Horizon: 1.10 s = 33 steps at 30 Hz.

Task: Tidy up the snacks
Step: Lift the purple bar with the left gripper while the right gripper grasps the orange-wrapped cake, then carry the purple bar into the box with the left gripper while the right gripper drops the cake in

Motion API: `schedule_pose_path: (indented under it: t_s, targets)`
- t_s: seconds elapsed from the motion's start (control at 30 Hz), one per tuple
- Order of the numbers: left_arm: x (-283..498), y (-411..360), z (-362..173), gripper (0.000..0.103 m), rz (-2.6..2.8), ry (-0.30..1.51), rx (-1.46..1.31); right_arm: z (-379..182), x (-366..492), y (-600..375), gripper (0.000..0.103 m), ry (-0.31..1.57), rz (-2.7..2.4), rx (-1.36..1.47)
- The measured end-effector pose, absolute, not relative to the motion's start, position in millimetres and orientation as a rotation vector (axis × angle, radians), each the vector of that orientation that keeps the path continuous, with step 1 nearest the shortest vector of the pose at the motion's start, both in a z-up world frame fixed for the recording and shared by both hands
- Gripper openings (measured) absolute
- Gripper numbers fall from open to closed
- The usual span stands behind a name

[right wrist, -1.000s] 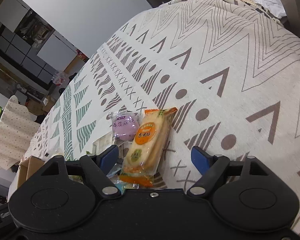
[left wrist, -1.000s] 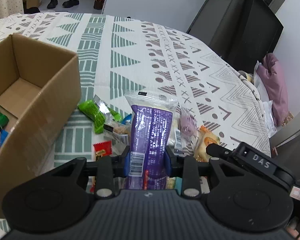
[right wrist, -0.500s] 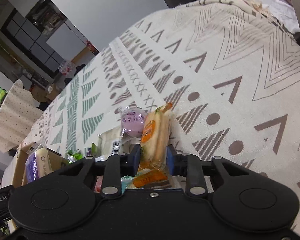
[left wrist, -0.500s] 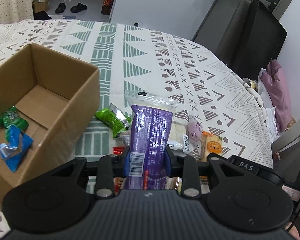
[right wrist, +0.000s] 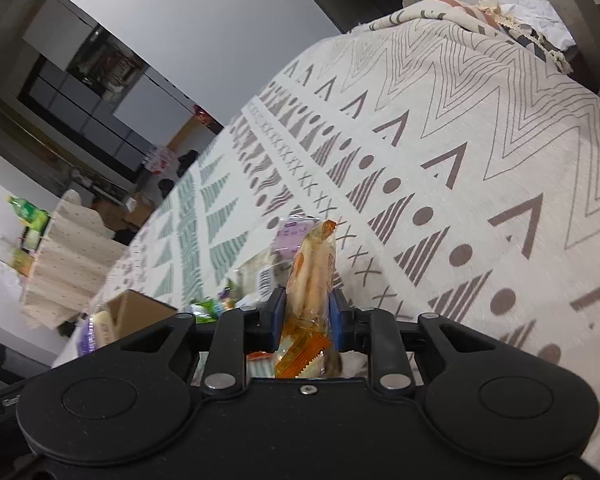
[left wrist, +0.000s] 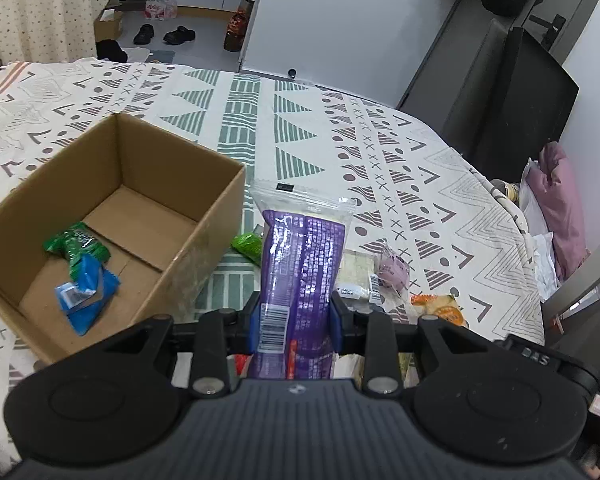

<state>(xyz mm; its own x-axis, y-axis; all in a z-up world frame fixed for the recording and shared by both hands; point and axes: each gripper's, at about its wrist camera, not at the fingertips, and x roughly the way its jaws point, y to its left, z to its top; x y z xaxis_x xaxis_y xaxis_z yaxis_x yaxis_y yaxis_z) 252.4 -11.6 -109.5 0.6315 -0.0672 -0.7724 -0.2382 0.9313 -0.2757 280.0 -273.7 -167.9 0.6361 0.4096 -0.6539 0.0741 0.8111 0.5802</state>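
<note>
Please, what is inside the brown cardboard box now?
Inside the cardboard box lie a green snack packet and a blue snack packet, touching each other. The near wall hides the floor strip behind it.

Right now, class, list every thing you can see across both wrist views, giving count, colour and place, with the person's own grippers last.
Cardboard box: one, brown, open, on the cloth at left.
Green packet: one, inside the box.
Blue packet: one, inside the box, beside the green one.
Purple snack pack: one, upright between the left fingers.
Orange snack pack: one, between the right fingers.
Round purple sweet: one, on the cloth in the loose pile.
Green wrapper: one, on the cloth beside the box.
Patterned cloth: one, cream, green and brown.
Left gripper: black, shut on the purple pack.
Right gripper: black, shut on the orange pack.
</note>
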Motion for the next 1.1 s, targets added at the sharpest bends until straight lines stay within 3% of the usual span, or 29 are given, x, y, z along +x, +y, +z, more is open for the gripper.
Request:
schedule_pose_path:
  t_s: [0.5, 1.1]
  targets:
    - [218, 9, -70, 0.032, 0.136, 0.835, -0.403, -122, 251, -251, 0.022, 0.794, 0.380, 0.680]
    - [202, 88, -49, 0.032, 0.201, 0.792, -0.479, -98, 246, -170, 0.022, 0.788, 0.499, 0.699]
